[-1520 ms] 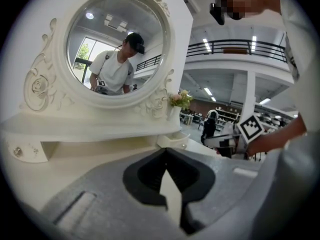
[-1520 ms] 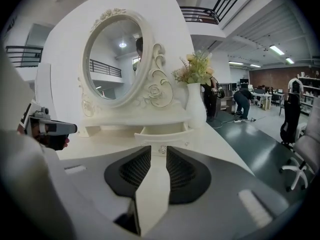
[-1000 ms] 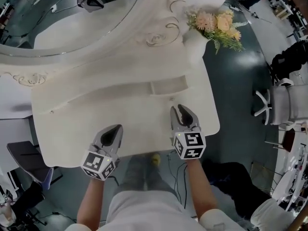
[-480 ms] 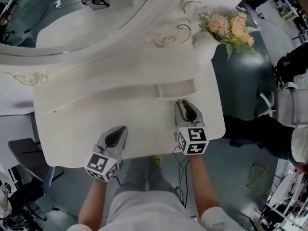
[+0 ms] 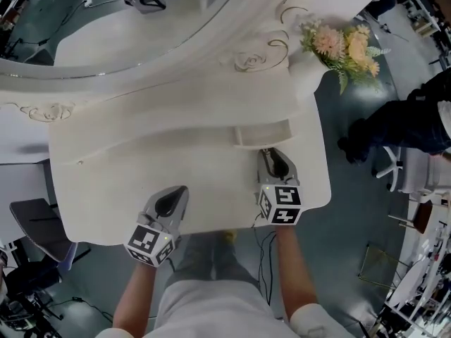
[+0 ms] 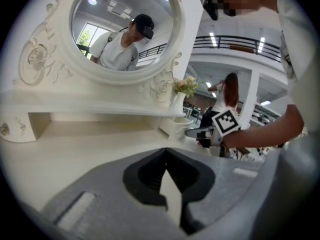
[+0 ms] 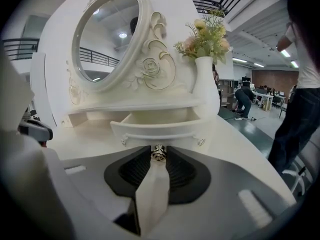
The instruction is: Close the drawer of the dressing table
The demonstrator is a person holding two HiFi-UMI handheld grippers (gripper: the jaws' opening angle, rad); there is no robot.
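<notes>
The white dressing table (image 5: 106,189) has a small drawer (image 5: 262,132) pulled out under its shelf on the right. In the right gripper view the drawer (image 7: 157,129) is open just ahead, its round metal knob (image 7: 158,154) sitting between the jaw tips. My right gripper (image 5: 271,153) is at the drawer front, closed around that knob (image 7: 158,159). My left gripper (image 5: 176,190) hovers over the front left of the tabletop, jaws together and empty (image 6: 166,154). The right gripper (image 6: 200,132) also shows in the left gripper view.
An oval mirror (image 5: 106,20) stands behind the tabletop. A white vase of flowers (image 5: 345,44) sits at the back right corner. A person in dark clothes (image 5: 409,129) is right of the table beside a white chair (image 5: 412,171).
My right gripper has moved forward until its tips reach the drawer front. The left gripper has barely shifted. A person in dark clothes has come in at the right.
</notes>
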